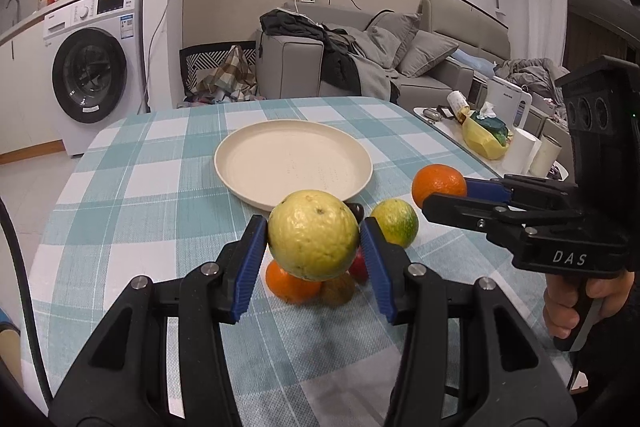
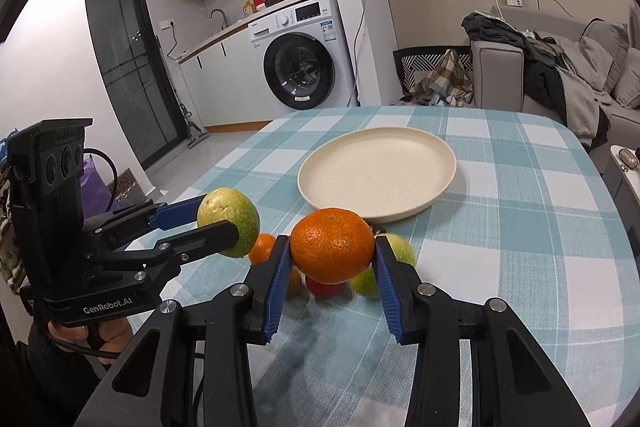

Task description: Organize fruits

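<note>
My left gripper (image 1: 314, 241) is shut on a yellow-green guava (image 1: 313, 235), held above the table; from the right wrist view the same gripper (image 2: 218, 217) and guava (image 2: 229, 221) show at the left. My right gripper (image 2: 331, 254) is shut on an orange (image 2: 332, 250); the left wrist view shows that orange (image 1: 438, 183) in the right gripper (image 1: 444, 193). On the checked cloth below lie a second orange (image 1: 288, 285), a green-yellow citrus (image 1: 396, 222), a brownish fruit (image 1: 339, 291) and a red fruit (image 1: 360, 265). A cream plate (image 1: 294, 163) sits empty behind them.
The table (image 1: 160, 187) has a blue-and-white checked cloth. A side table (image 1: 500, 139) with a yellow bag, tissues and cups stands to the right. Beyond are a grey sofa (image 1: 400, 59) with clothes and a washing machine (image 1: 94, 67).
</note>
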### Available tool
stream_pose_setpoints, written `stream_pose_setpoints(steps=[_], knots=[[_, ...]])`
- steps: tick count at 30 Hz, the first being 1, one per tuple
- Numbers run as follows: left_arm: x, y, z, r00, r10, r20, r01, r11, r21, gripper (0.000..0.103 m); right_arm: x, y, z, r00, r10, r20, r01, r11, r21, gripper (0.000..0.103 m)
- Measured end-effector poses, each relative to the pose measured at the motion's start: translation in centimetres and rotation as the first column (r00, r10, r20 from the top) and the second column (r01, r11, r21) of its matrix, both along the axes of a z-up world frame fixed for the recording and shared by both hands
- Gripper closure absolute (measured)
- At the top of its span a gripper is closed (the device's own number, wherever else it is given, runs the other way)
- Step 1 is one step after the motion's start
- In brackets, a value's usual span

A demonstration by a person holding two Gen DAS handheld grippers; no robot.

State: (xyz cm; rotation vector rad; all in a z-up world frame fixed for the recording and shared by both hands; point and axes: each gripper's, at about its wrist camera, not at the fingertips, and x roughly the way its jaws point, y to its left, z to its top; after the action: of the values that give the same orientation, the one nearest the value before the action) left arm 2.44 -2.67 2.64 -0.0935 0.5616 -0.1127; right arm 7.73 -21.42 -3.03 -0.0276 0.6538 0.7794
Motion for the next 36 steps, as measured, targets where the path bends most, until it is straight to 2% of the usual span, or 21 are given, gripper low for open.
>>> stream_pose_setpoints(steps=[2,3,4,7,17,21,23,24,25,31,36], knots=[[0.5,0.1,0.1,1.0,0.003,0.006,-0.003,1.0,-0.009,0.059,0.4,0.1,0.1,1.0,-0.003,0.005,0.003,1.0,0.004,0.061],[0.8,0.2,0.1,1.0,0.005,0.013,-0.005,1.0,-0.011,0.068,0.6,0.1,0.2,1.0,-0.003,0.007,0.003,1.0,0.005,0.061],[1.2,0.2,0.2,1.0,0.007,0.01,-0.007,1.0,-0.01,0.071,0.8,0.1,0.2,1.0,-0.003,0.009,0.003,1.0,0.007,0.061],[2.2,0.4,0.2,1.0,0.005,0.003,-0.005,1.0,-0.03,0.071,1.3,0.1,0.1,1.0,-0.007,0.011,0.007,1.0,0.001,0.061],[3.9,-1.7,-2.9,0.993,-0.055,-0.104,0.059,0.998,0.033,0.07,2.2,-0.6,-1.1,1.0,-0.022,-0.015,0.022,0.999,-0.025,0.061],[3.9,-1.8,-3.5,0.991,-0.052,-0.125,0.057,0.998,0.033,0.064,2.4,-0.9,-1.5,0.999,-0.035,-0.033,0.034,0.999,-0.024,0.061],[3.6,-1.4,-3.6,0.991,-0.045,-0.123,0.05,0.998,0.032,0.052,2.3,-1.1,-1.5,0.999,-0.036,-0.031,0.035,0.999,-0.023,0.061],[3.4,-1.1,-3.6,0.992,-0.043,-0.12,0.046,0.999,0.028,0.043,2.3,-1.1,-1.5,0.999,-0.036,-0.027,0.035,0.999,-0.024,0.061],[3.2,-0.7,-3.7,0.992,-0.037,-0.117,0.04,0.999,0.026,0.04,2.3,-1.2,-1.5,0.999,-0.034,-0.028,0.033,0.999,-0.022,0.061],[2.8,0.8,-4.8,0.988,-0.012,-0.156,0.014,1.0,0.013,0.04,2.4,-1.1,-1.7,0.999,-0.033,-0.033,0.033,0.999,-0.026,0.061],[3.1,0.7,-5.4,0.981,-0.047,-0.189,0.05,0.999,0.011,0.04,2.4,-1.3,-1.9,0.998,-0.038,-0.041,0.037,0.999,-0.03,0.061]])
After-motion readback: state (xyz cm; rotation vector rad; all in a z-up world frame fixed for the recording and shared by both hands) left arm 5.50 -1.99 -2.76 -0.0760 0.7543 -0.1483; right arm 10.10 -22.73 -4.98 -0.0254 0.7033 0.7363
